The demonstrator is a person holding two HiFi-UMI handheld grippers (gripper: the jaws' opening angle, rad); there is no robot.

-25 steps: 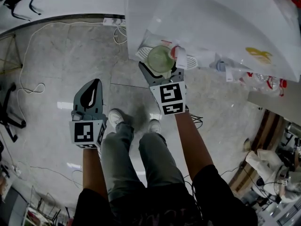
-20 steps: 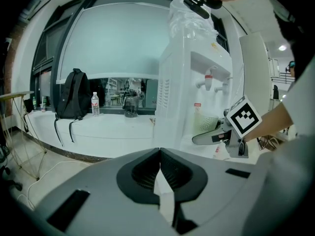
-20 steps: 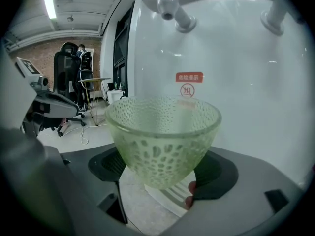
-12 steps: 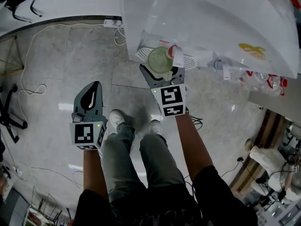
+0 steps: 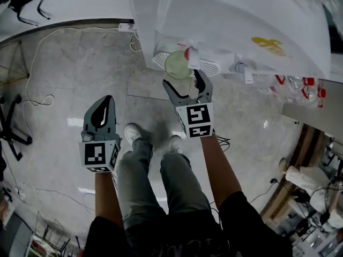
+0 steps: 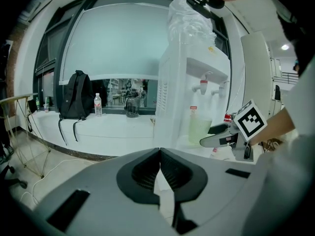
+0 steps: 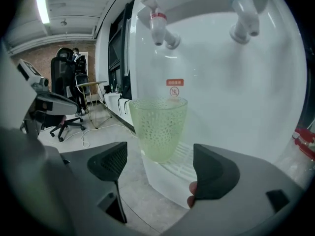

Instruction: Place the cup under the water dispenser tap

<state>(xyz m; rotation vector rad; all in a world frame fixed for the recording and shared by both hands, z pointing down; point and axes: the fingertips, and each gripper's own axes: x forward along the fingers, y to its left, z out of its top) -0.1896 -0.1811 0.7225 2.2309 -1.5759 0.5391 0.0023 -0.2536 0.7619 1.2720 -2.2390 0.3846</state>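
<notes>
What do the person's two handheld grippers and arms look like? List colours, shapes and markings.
The left gripper and right gripper are grey plastic, each with two curved jaws lined with dark ribbed pads. Each carries a white cube with black square markers. The forearms are bare below dark short sleeves.

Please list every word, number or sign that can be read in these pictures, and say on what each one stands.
No text can be read here.
On the water dispenser, behind the cup, a red label: too blurred to read.
On the dispenser's top, a yellow mark: blurred, unreadable.
</notes>
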